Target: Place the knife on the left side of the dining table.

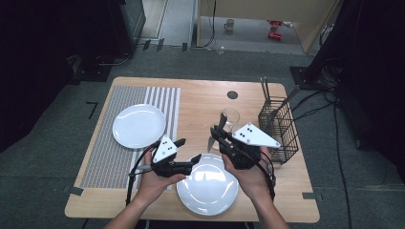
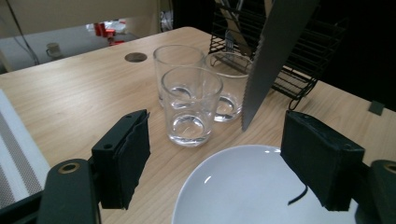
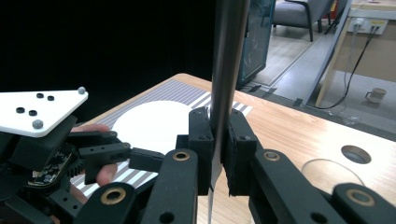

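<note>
Knife [image 1: 220,125] pinched tight in the right gripper [image 1: 217,134], pads clamped flat on the metal, upright in the high view with its tip [image 1: 210,143] pointing down at the table [image 1: 200,98]. Same clamp up close in the right gripper view: knife [image 3: 227,56] squeezed between both jaws. Hangs just off the near plate [image 1: 207,189], at about its 12 o'clock, right in front of the glasses [image 1: 230,119]. In the left gripper view, serrated blade [image 2: 268,56] coming down in front of three glasses [image 2: 191,105], tip stopping just short of the plate rim [image 2: 219,158].

Left gripper [image 1: 188,150] spread wide, nothing between the jaws, hovering at the near plate's 10 o'clock edge and aimed toward the knife. Pads [image 2: 123,158] well apart either side of the plate in its own view.

Second plate [image 1: 139,125] sitting on the striped mat [image 1: 107,152] at roughly 10 o'clock from the left gripper. Wire basket [image 1: 279,131] at 3 o'clock from the right gripper, near the table's right edge, cutlery standing in it.
</note>
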{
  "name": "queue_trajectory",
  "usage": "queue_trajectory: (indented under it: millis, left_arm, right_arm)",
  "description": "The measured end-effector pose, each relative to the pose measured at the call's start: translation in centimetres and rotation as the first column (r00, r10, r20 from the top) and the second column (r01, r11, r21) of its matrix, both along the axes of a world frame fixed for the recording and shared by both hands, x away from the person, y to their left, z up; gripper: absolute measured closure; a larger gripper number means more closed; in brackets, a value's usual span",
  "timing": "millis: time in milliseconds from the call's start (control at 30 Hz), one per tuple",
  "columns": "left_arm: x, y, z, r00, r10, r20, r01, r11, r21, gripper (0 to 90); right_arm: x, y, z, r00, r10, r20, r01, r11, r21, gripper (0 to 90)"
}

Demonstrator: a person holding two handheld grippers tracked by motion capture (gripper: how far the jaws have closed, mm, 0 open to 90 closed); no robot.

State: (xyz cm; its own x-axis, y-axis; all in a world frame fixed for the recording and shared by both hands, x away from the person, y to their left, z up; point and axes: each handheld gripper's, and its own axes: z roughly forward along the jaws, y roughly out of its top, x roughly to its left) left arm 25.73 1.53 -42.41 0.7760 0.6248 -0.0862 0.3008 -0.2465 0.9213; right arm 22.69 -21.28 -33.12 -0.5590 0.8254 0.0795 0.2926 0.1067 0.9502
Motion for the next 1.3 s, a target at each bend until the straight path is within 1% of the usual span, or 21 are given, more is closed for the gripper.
queue_trajectory:
  millis: [67, 167, 233, 333, 400, 567, 700, 833, 967, 1033, 1067, 1133, 1267, 1300]
  left_arm:
    - [-0.1, 0.1, 0.1, 0.9998, -0.021, 0.003, 0.021, 0.9997, -0.015, 25.8]
    - [-0.1, 0.1, 0.2, 0.9992, -0.039, 0.005, 0.039, 0.9988, -0.028, 26.4]
    - [-0.1, 0.1, 0.2, 0.999, -0.044, 0.007, 0.044, 0.9987, -0.027, 27.4]
    - [0.0, 0.1, 0.2, 0.9987, -0.051, 0.005, 0.052, 0.9982, -0.03, 31.5]
    - [0.0, 0.0, 0.1, 0.9981, -0.061, -0.004, 0.061, 0.9976, -0.033, 32.9]
    - [0.1, 0.1, 0.0, 0.9967, -0.081, -0.005, 0.081, 0.9956, -0.046, 35.9]
    - [0.1, 0.1, 0.0, 0.9955, -0.094, -0.004, 0.094, 0.9941, -0.054, 40.4]
    - [0.1, 0.2, -0.1, 0.9935, -0.114, -0.003, 0.114, 0.9914, -0.066, 43.3]
    - [0.2, 0.5, -0.1, 0.9907, -0.135, -0.017, 0.133, 0.9863, -0.098, 47.6]
    - [0.3, 0.7, -0.1, 0.9841, -0.174, -0.038, 0.167, 0.9759, -0.14, 50.2]
    - [0.4, 0.8, -0.1, 0.9814, -0.188, -0.039, 0.18, 0.9722, -0.15, 52.5]
    - [0.4, 0.9, -0.1, 0.9784, -0.203, -0.037, 0.196, 0.9691, -0.15, 55.8]
    - [0.3, 0.8, -0.3, 0.972, -0.234, -0.024, 0.228, 0.9635, -0.14, 65.0]
    - [0.2, 0.8, -0.3, 0.9714, -0.237, -0.017, 0.233, 0.9635, -0.133, 67.6]
  right_arm:
    - [0.0, 0.2, -0.1, 1.0, 0.008, -0.003, -0.008, 1.0, 0.001, 83.5]
    - [0.0, 0.6, -0.3, 0.9998, 0.021, -0.006, -0.021, 1.0, 0.001, 83.5]
    - [-0.1, 0.8, -0.4, 0.9994, 0.032, -0.008, -0.032, 0.999, 0.003, 83.5]
    - [-0.1, 1.2, -0.5, 0.9984, 0.056, -0.011, -0.056, 0.998, 0.006, 83.5]
    - [-0.2, 1.5, -0.6, 0.9974, 0.07, -0.016, -0.07, 0.998, 0.004, 83.5]
    - [-0.3, 2.1, -0.9, 0.9956, 0.091, -0.022, -0.091, 0.996, -0.001, 83.5]
    - [-0.2, 2.5, -1.2, 0.9915, 0.125, -0.038, -0.125, 0.992, 0.007, 83.5]
    - [-0.3, 2.8, -1.3, 0.9863, 0.159, -0.043, -0.159, 0.987, 0.016, 83.5]
    - [-0.3, 3.0, -1.5, 0.9799, 0.193, -0.052, -0.192, 0.981, 0.013, 83.5]
    - [-0.3, 3.1, -1.5, 0.9759, 0.211, -0.056, -0.211, 0.978, 0.007, 83.5]
    - [-0.3, 3.1, -1.6, 0.973, 0.222, -0.061, -0.222, 0.975, 0.009, 83.5]
    - [-0.3, 3.1, -1.7, 0.9684, 0.24, -0.068, -0.24, 0.971, 0.011, 83.5]
    - [-0.3, 3.0, -1.8, 0.9649, 0.254, -0.068, -0.254, 0.967, 0.006, 83.5]
    - [-0.3, 3.0, -1.8, 0.9641, 0.257, -0.068, -0.257, 0.966, 0.005, 83.5]
